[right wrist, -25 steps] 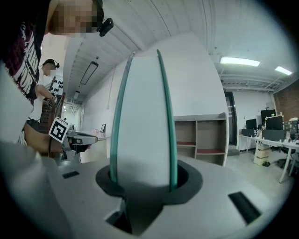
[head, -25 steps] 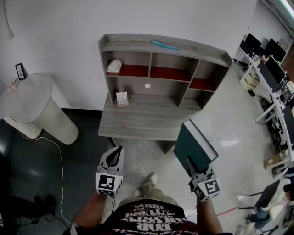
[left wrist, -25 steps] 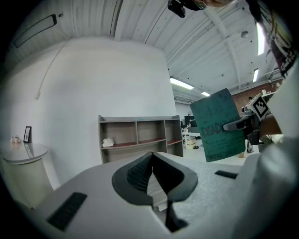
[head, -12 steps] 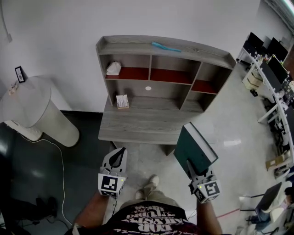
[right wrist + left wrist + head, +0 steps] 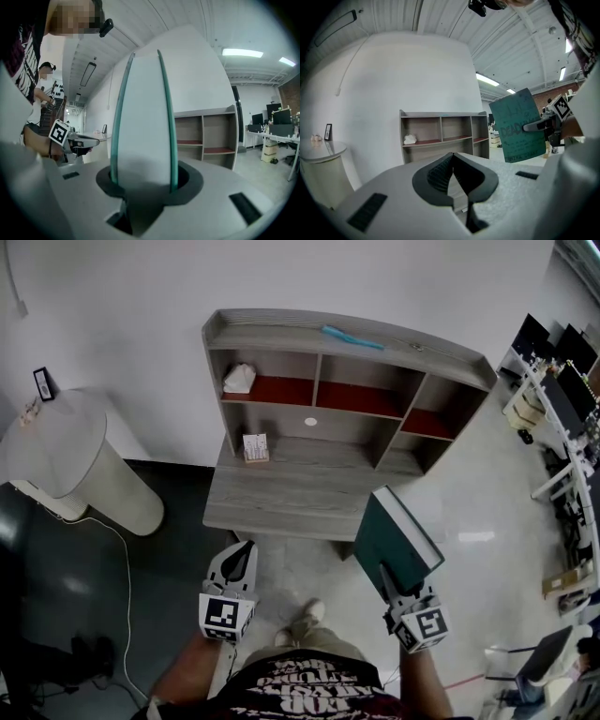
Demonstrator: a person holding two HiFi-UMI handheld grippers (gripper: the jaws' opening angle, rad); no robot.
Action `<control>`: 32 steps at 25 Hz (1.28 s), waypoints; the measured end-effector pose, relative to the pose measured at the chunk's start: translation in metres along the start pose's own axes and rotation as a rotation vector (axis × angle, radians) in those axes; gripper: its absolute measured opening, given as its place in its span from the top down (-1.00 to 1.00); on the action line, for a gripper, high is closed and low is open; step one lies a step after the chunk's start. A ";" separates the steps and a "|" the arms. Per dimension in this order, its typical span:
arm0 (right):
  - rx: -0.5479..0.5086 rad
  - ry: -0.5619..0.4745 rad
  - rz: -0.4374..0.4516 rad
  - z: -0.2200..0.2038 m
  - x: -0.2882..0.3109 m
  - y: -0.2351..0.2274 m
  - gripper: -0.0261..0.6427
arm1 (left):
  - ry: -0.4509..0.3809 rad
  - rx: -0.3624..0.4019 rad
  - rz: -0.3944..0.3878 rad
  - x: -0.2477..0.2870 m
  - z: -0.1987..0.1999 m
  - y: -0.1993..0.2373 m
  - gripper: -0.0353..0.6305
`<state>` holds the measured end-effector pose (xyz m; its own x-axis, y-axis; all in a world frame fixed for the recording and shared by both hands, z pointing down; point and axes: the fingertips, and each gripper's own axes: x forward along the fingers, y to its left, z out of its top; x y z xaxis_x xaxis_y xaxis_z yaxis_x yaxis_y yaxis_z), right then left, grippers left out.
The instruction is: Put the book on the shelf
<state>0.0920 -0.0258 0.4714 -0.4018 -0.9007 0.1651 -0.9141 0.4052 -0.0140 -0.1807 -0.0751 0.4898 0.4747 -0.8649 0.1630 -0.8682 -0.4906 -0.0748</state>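
A thick green-covered book (image 5: pixel 397 541) stands upright in my right gripper (image 5: pixel 390 589), which is shut on its lower edge. In the right gripper view the book (image 5: pixel 143 119) fills the middle, white page edge toward the camera, pinched between the jaws. The grey wooden shelf unit (image 5: pixel 342 399) with red-floored upper compartments stands ahead against the white wall; it also shows as the shelf (image 5: pixel 440 136) in the left gripper view. My left gripper (image 5: pixel 238 561) is shut and empty, held in front of the desk edge. From the left gripper view the book (image 5: pixel 519 126) appears at right.
A white crumpled object (image 5: pixel 238 379) lies in the top left compartment, a small card stand (image 5: pixel 251 447) on the desk surface (image 5: pixel 281 498), a teal item (image 5: pixel 351 337) on top. A round white cabinet (image 5: pixel 70 460) stands left. Office desks (image 5: pixel 562 418) are far right. My feet (image 5: pixel 305 615) are below.
Both grippers and the book have edged forward toward the shelf unit; the shelf sits slightly lower and nearer in the head view. The grip on the book is unchanged.
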 end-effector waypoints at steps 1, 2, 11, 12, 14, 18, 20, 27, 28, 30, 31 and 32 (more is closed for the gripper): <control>-0.002 0.000 0.005 0.001 0.004 -0.001 0.43 | 0.003 -0.001 0.004 0.002 -0.002 0.002 0.88; -0.003 -0.002 0.010 0.002 0.007 -0.002 0.43 | 0.005 -0.001 0.007 0.005 -0.002 0.004 0.88; -0.002 -0.003 0.022 0.007 0.041 -0.025 0.43 | 0.020 -0.007 0.013 0.041 -0.001 0.016 0.88; -0.001 -0.002 0.023 0.007 0.045 -0.028 0.43 | 0.026 -0.005 0.012 0.047 -0.001 0.017 0.88; 0.001 0.000 0.029 0.007 0.054 -0.034 0.43 | 0.026 -0.002 0.017 0.056 0.003 0.021 0.88; 0.008 0.007 0.046 0.008 0.073 -0.047 0.43 | 0.013 0.007 0.029 0.077 0.010 0.029 0.88; 0.005 0.007 0.048 0.010 0.080 -0.055 0.43 | 0.012 0.008 0.029 0.090 0.013 0.030 0.88; 0.012 0.014 0.034 0.013 0.102 -0.087 0.43 | -0.004 0.017 0.025 0.132 0.028 0.032 0.88; 0.008 0.017 0.033 0.014 0.104 -0.091 0.43 | -0.002 0.016 0.023 0.137 0.027 0.032 0.88; 0.003 0.023 0.032 0.015 0.109 -0.100 0.43 | -0.003 0.015 0.024 0.145 0.029 0.031 0.88; 0.003 0.022 0.032 0.016 0.112 -0.105 0.43 | -0.003 0.014 0.026 0.150 0.030 0.032 0.88; 0.004 0.019 0.033 0.018 0.115 -0.110 0.43 | 0.001 0.013 0.028 0.154 0.031 0.032 0.88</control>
<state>0.1451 -0.1766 0.4740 -0.4308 -0.8838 0.1827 -0.9006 0.4340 -0.0239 -0.1309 -0.2268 0.4821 0.4504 -0.8781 0.1614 -0.8791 -0.4678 -0.0917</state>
